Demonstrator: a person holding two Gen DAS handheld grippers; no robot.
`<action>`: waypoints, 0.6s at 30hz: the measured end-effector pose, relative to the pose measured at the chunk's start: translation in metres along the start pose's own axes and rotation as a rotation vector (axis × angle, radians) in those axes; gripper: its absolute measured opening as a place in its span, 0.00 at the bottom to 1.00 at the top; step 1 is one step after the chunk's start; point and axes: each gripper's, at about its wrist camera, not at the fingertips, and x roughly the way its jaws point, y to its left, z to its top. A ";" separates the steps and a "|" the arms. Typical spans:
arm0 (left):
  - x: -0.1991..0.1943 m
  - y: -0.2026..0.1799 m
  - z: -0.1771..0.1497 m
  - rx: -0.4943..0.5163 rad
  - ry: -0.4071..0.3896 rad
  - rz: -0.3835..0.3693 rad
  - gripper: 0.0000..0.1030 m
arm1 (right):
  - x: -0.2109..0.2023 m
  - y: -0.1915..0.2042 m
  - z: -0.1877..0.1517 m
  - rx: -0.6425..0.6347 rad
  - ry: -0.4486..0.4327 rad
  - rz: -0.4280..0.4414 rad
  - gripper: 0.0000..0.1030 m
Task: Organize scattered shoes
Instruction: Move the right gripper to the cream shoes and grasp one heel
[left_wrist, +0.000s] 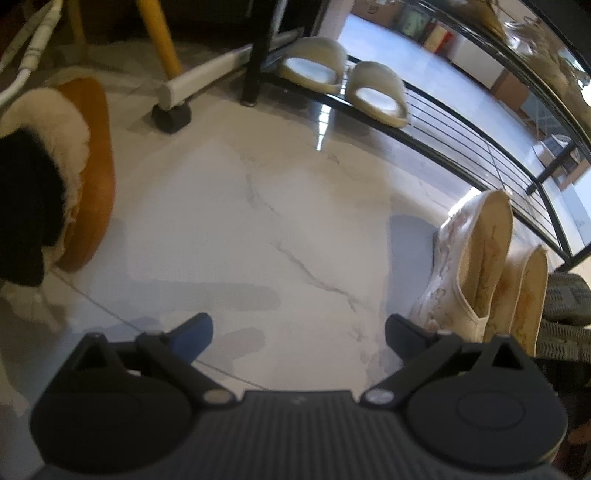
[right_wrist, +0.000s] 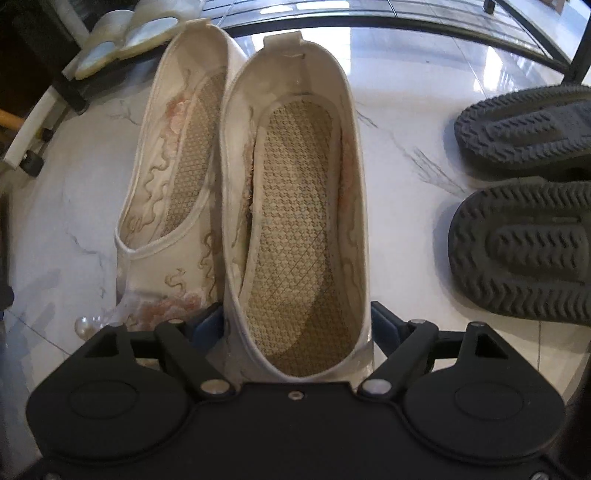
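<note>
between the right claw (right_wrist: 297, 325) fingers, the embroidered shoe's (right_wrist: 295, 206) toe end

The glossy white marble-veined floor (right_wrist: 399, 206) carries two cream embroidered cloth flats (right_wrist: 295, 206), two overturned dark grey rubber-soled slippers (right_wrist: 524, 247) and a tan fur-lined slipper (left_wrist: 92, 166).

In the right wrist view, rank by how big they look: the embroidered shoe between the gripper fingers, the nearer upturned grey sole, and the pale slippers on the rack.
1. Embroidered shoe, though it is nearest the camera.
2. Nearer grey sole.
3. Pale slippers, farthest away and partly cut off.
</note>
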 end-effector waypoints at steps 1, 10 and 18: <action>0.000 -0.001 0.000 0.005 0.001 -0.002 0.97 | 0.000 0.001 0.001 -0.005 0.000 0.000 0.79; 0.003 0.002 -0.001 -0.010 0.016 0.013 0.98 | 0.004 0.000 0.011 0.017 -0.008 -0.003 0.73; 0.001 -0.001 -0.004 0.001 0.020 0.010 0.98 | 0.004 -0.011 0.014 0.089 0.010 0.017 0.70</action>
